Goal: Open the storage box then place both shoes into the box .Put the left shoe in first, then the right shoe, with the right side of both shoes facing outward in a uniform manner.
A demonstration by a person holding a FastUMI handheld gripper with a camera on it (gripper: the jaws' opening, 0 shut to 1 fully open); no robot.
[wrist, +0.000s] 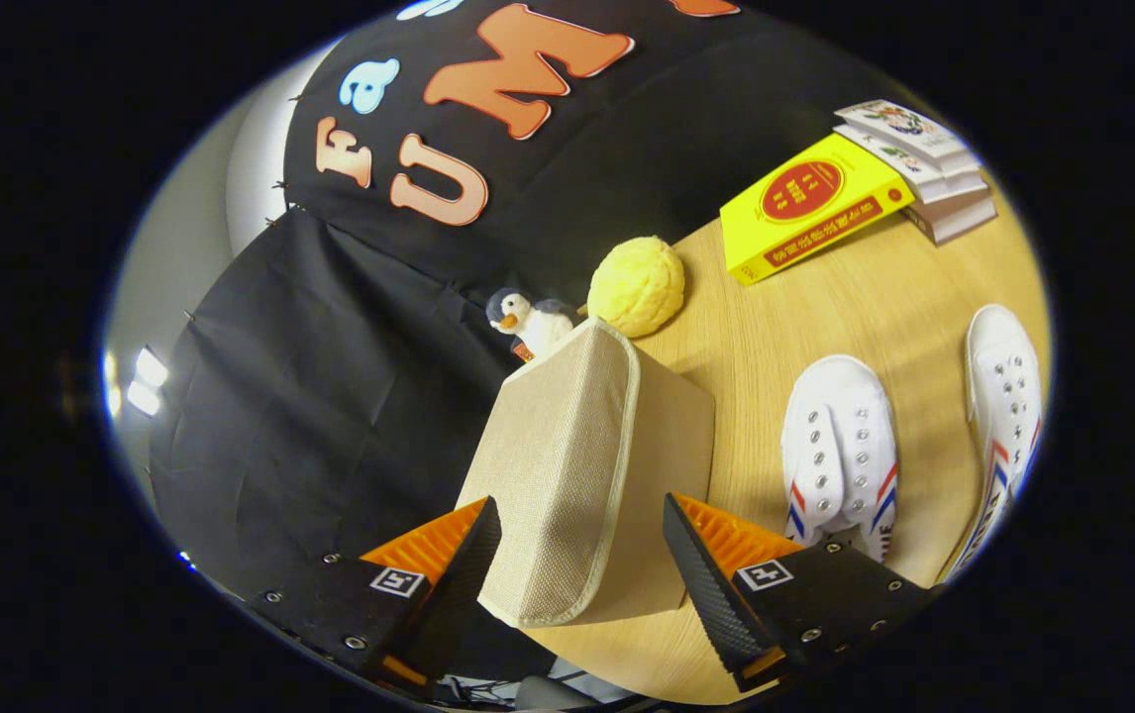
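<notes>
I hold my hand-held gripper (582, 555) tilted, so the tabletop (855, 297) slopes across my view. Its fingers are spread wide apart, one on each side of the near end of the storage box (577, 465), and neither presses on the fabric; I cannot tell whether they touch it. The beige box stands on the tabletop with its lid flap (558, 465) lying closed over the top, its trimmed edge reaching down between my fingers. Beside the box lie the two white shoes with red and blue stripes: the nearer shoe (840, 446) just beyond one finger, the farther shoe (1003, 406) well past it. Beyond the box sit a small penguin toy (528, 322) and a yellow bumpy ball (637, 285). Farther off are a yellow book (810, 206) and a stack of books (924, 163).
</notes>
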